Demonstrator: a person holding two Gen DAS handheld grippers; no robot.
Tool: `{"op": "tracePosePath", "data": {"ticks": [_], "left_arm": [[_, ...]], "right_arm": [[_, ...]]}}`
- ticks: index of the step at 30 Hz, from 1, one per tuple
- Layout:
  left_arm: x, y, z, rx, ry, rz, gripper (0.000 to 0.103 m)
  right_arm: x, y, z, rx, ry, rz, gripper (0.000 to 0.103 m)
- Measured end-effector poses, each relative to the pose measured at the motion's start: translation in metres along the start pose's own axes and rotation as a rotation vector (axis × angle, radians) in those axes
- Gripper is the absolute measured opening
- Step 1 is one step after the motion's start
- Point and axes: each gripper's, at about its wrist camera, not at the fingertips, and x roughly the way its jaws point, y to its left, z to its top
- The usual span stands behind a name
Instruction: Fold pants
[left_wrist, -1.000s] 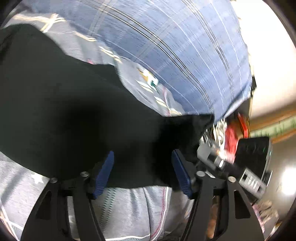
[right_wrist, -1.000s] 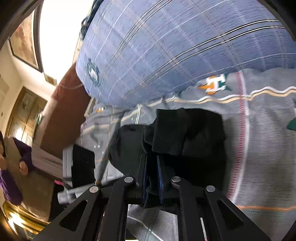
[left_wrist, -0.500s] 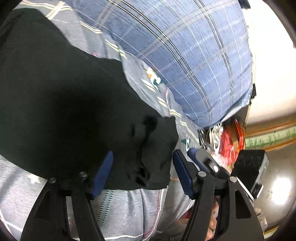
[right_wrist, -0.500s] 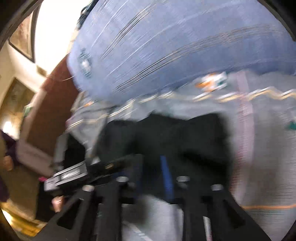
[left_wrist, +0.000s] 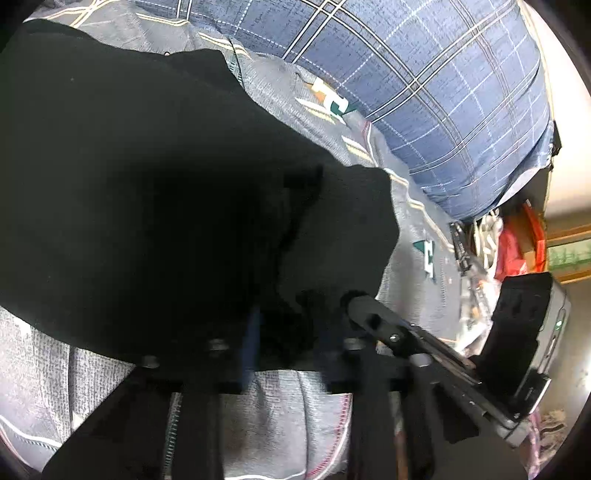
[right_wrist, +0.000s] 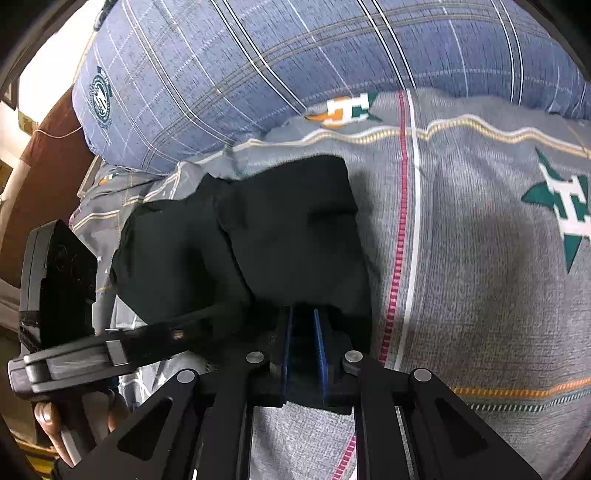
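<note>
Black pants (left_wrist: 155, 184) lie bunched on a grey patterned bedsheet (left_wrist: 413, 229). In the left wrist view my left gripper (left_wrist: 286, 338) is blurred; its blue pads have narrowed around the near edge of the pants. In the right wrist view the pants (right_wrist: 280, 236) show as a folded black mass, and my right gripper (right_wrist: 301, 332) is shut on their near edge between its blue pads (right_wrist: 320, 354). The other gripper's body (right_wrist: 74, 354) sits close at the left, held by a hand.
A large blue plaid pillow (right_wrist: 295, 66) lies behind the pants, also in the left wrist view (left_wrist: 443, 92). Cluttered items with red packaging (left_wrist: 513, 247) stand beyond the bed's edge. A brown headboard (right_wrist: 48, 147) is at far left.
My left gripper's pads have closed from wide open onto the pants' near edge. My right gripper stayed shut on the pants, and the cloth now lies flatter on the sheet.
</note>
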Motion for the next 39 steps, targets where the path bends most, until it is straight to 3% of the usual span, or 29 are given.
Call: {"op": "tracePosePath", "data": {"ticks": [2, 8, 12, 14, 17, 20, 22, 25, 27, 28, 30, 31, 32, 36, 39], "left_arm": [[-0.004, -0.002, 0.000, 0.017, -0.012, 0.001, 0.009], [-0.046, 0.002, 0.008, 0.025, -0.091, -0.042, 0.008], [-0.062, 0.018, 0.017, 0.019, -0.163, 0.030, 0.008], [-0.058, 0.029, 0.020, -0.001, -0.154, 0.074, 0.008], [-0.052, 0.040, 0.020, -0.016, -0.127, 0.061, 0.008], [-0.066, 0.039, 0.018, 0.004, -0.162, 0.051, 0.008], [-0.075, 0.037, 0.016, 0.024, -0.206, 0.111, 0.010], [-0.068, 0.036, 0.012, 0.040, -0.244, 0.282, 0.012], [-0.061, 0.033, 0.011, 0.080, -0.213, 0.291, 0.019], [-0.062, 0.032, 0.009, 0.088, -0.215, 0.282, 0.026], [-0.075, 0.027, 0.003, 0.103, -0.288, 0.296, 0.052], [-0.082, 0.027, 0.002, 0.109, -0.318, 0.301, 0.069], [-0.092, 0.023, -0.001, 0.120, -0.374, 0.308, 0.077], [-0.118, 0.000, -0.011, 0.192, -0.535, 0.401, 0.085], [-0.122, 0.001, -0.001, 0.209, -0.521, 0.411, 0.086]], "right_arm": [[-0.005, -0.006, -0.001, 0.011, -0.005, 0.013, 0.011], [-0.021, -0.008, 0.003, 0.036, -0.059, 0.094, 0.015], [-0.025, 0.001, 0.005, 0.022, -0.077, 0.115, 0.015], [-0.018, 0.007, 0.006, 0.017, -0.062, 0.110, 0.015], [-0.009, 0.014, 0.006, 0.009, -0.046, 0.108, 0.015], [-0.010, 0.020, 0.006, -0.006, -0.054, 0.134, 0.019], [-0.014, 0.026, 0.007, -0.020, -0.077, 0.134, 0.028], [-0.015, 0.031, 0.007, -0.037, -0.109, 0.103, 0.047], [-0.014, 0.034, 0.007, -0.041, -0.115, 0.082, 0.057], [-0.013, 0.035, 0.007, -0.046, -0.114, 0.072, 0.057], [-0.014, 0.040, 0.006, -0.066, -0.122, 0.033, 0.058], [-0.015, 0.042, 0.006, -0.074, -0.126, 0.020, 0.059], [-0.017, 0.046, 0.005, -0.087, -0.136, -0.001, 0.062], [-0.030, 0.055, 0.003, -0.134, -0.198, -0.056, 0.076], [-0.041, 0.057, 0.003, -0.138, -0.239, -0.067, 0.083]]}}
